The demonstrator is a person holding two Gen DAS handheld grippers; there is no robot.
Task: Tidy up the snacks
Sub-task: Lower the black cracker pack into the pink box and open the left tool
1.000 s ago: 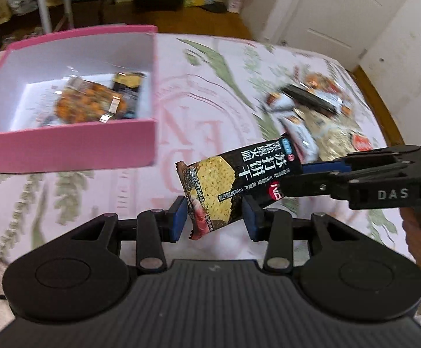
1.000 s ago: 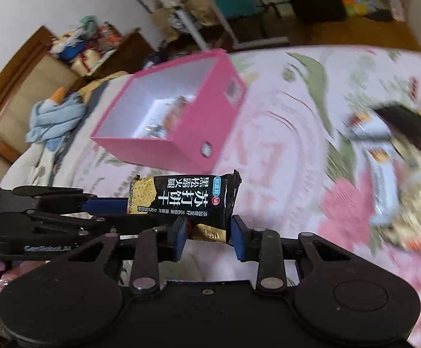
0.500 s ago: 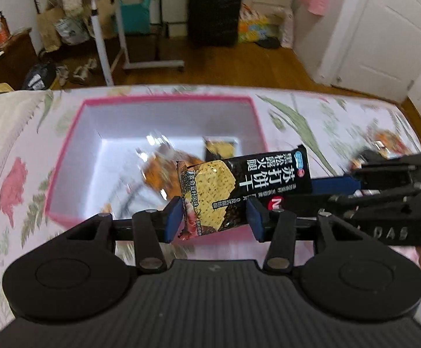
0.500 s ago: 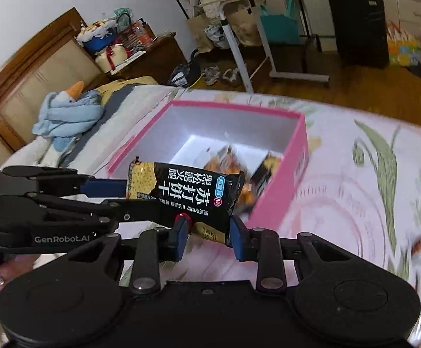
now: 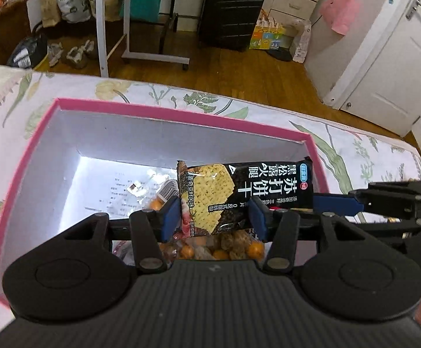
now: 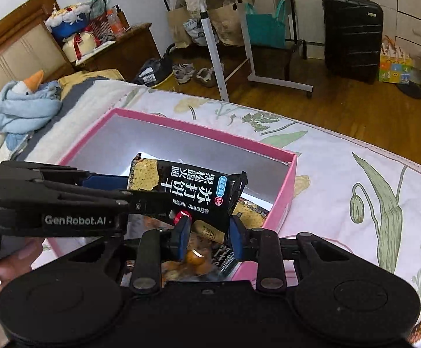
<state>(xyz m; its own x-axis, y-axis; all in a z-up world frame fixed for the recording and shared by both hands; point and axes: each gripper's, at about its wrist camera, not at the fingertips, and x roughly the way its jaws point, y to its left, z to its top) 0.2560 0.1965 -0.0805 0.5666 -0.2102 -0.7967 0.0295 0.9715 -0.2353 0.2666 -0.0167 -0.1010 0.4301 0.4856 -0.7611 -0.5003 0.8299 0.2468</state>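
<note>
Now, cracker pack (image 5: 245,191) between both tongs, over pink box (image 5: 181,116)

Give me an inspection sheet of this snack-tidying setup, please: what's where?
Surface: floral bedspread, with the pink box resting on it.
Job's things: black cracker packet held over the box; orange snack bag lying inside.
Clutter: shoes and bags on the floor beyond the bed.
Grippers: right gripper clamped on the packet's end; left gripper jaws have just been opening, packet between them, pads apparently not pressing.
Cables: nothing seen.
Surroundings: black suitcase, white door, rolling table.
</note>
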